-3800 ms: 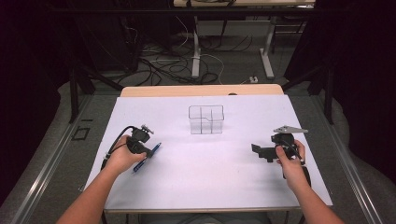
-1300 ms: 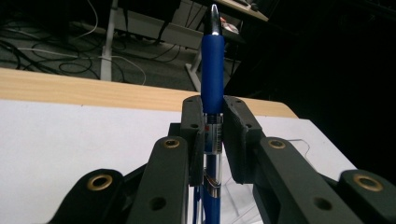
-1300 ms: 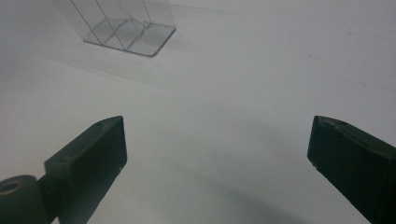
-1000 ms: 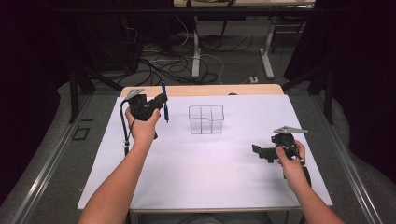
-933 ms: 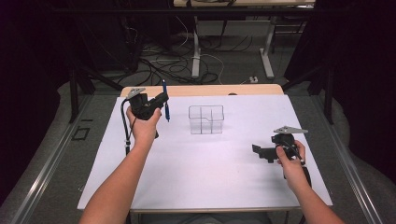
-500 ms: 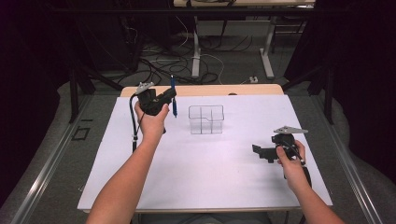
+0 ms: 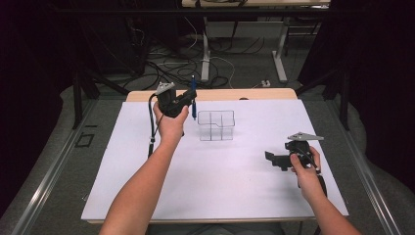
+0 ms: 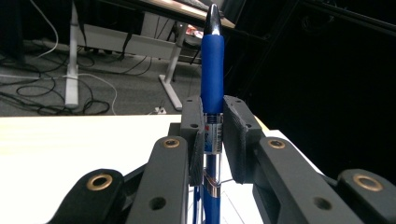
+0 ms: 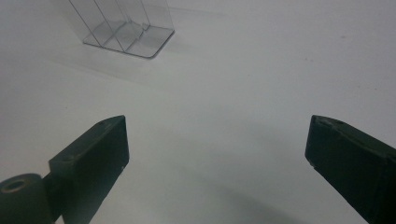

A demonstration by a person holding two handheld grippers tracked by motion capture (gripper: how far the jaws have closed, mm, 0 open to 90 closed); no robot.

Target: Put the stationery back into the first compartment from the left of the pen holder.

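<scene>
my left gripper (image 7: 188, 100) holds a blue pen (image 7: 194, 98) upright, long axis vertical, dark tip end up and the rest hanging below the jaws. the jaws are clamped narrow on its barrel, just under the blue rubber grip. the pen hangs over the far part of the white table (image 7: 147, 196), just left of the clear plastic organizer (image 7: 216, 126) and not touching it.

nearly four seconds ago this gripper sat low at the near left of the table with the pen slanting along the surface. a second ago it was raised farther left with the pen already standing; since then it has slid right toward the organizer.

my right gripper (image 7: 274, 159) rests at the right of the table, well apart from the organizer, jaws spread wide with nothing between them, in the same place as before.

the left gripper view shows the pen (image 8: 212, 93) close up: printed label at the pads, clear lower barrel with a metal band. the right gripper view shows the organizer's (image 9: 126, 28) inner dividers and bare table between my jaws.
</scene>
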